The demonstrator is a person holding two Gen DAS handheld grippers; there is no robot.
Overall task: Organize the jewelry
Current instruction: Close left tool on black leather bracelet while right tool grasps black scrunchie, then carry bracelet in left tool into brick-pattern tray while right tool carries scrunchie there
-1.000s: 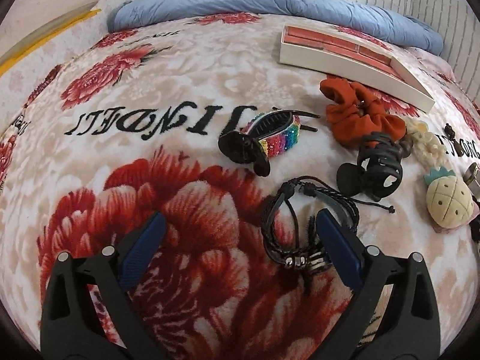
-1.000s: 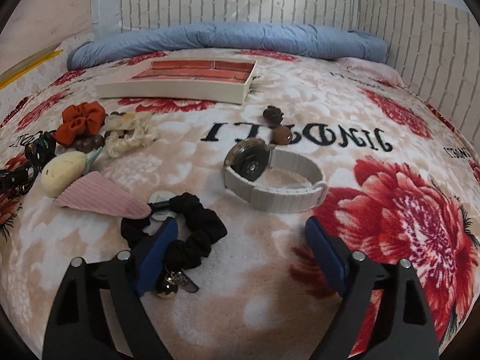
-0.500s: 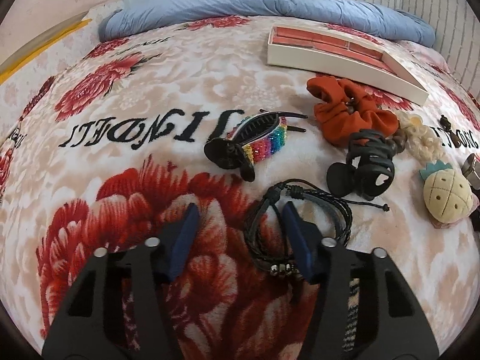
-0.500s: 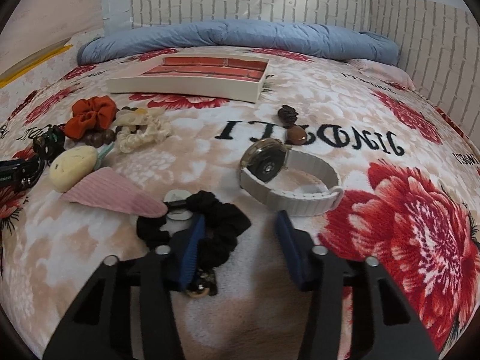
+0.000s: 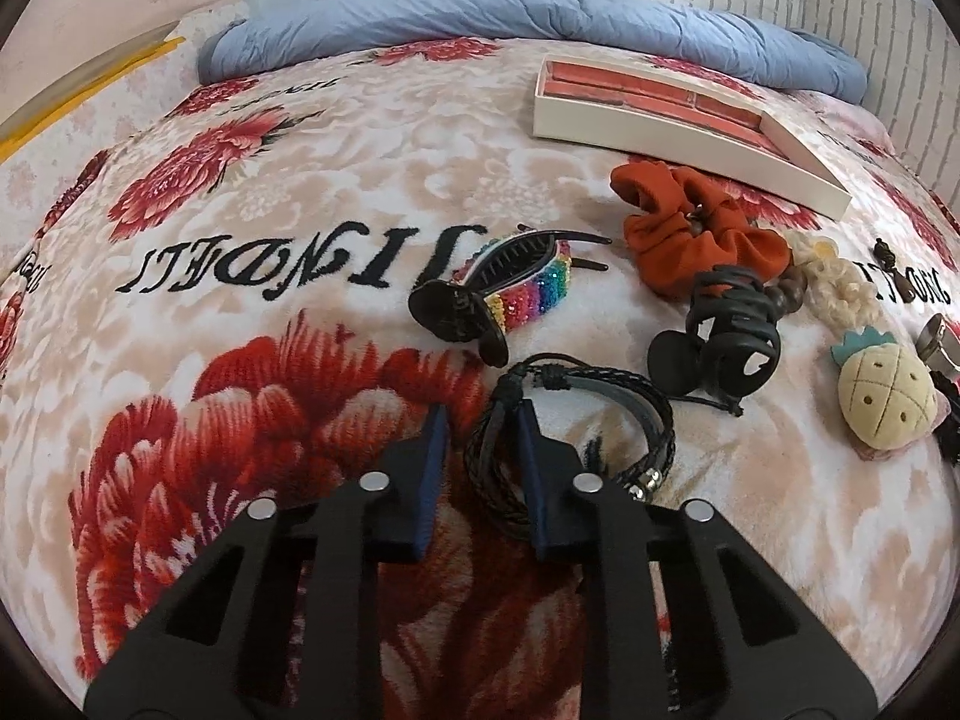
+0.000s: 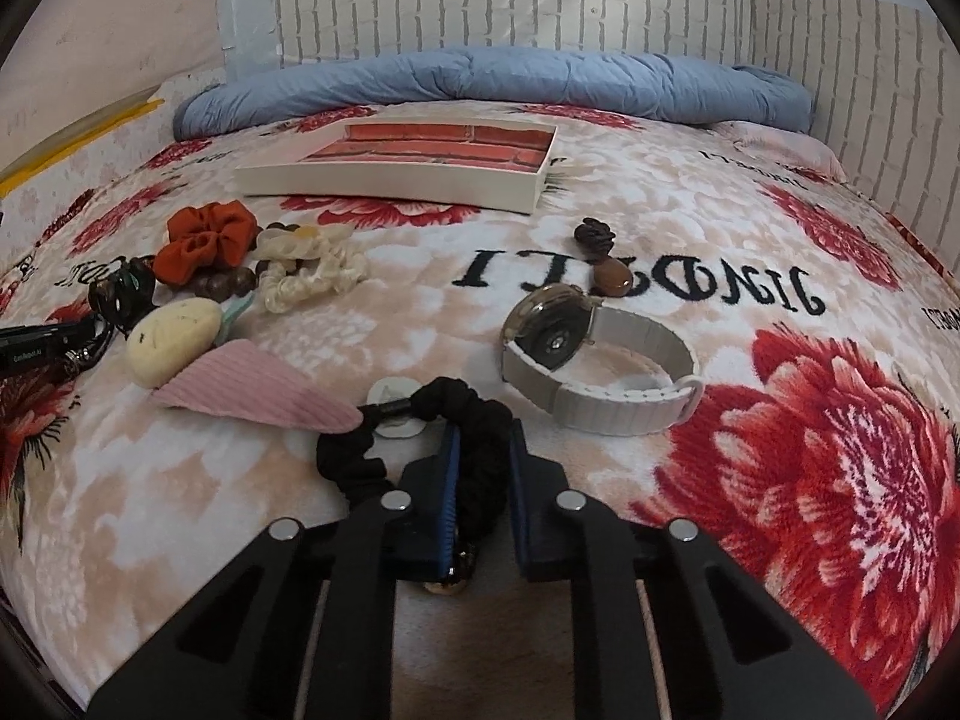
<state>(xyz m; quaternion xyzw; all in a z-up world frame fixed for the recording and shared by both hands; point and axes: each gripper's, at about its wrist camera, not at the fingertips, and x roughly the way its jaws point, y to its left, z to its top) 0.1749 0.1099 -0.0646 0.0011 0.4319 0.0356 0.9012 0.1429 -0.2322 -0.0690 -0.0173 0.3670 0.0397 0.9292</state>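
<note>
My left gripper (image 5: 480,420) has closed around the left side of a black braided leather bracelet (image 5: 600,414) lying on the floral blanket. My right gripper (image 6: 483,438) is shut on a black fabric scrunchie (image 6: 474,420) with a small metal charm under the fingers. A white tray with a brick-red lining (image 5: 678,102) sits at the back; it also shows in the right wrist view (image 6: 408,171). A white-strap watch (image 6: 600,360) lies just right of the scrunchie.
Left wrist view: rainbow hair clip (image 5: 516,288), orange scrunchie (image 5: 690,234), black claw clip (image 5: 726,330), pineapple plush clip (image 5: 888,402). Right wrist view: pink ribbed clip (image 6: 252,387), cream scrunchie (image 6: 312,270), brown clips (image 6: 600,258). A blue duvet (image 6: 480,81) lies along the back wall.
Both grippers went from wide open to closed: the left onto the black bracelet's left side, the right onto the black scrunchie. Both moved slightly forward.
</note>
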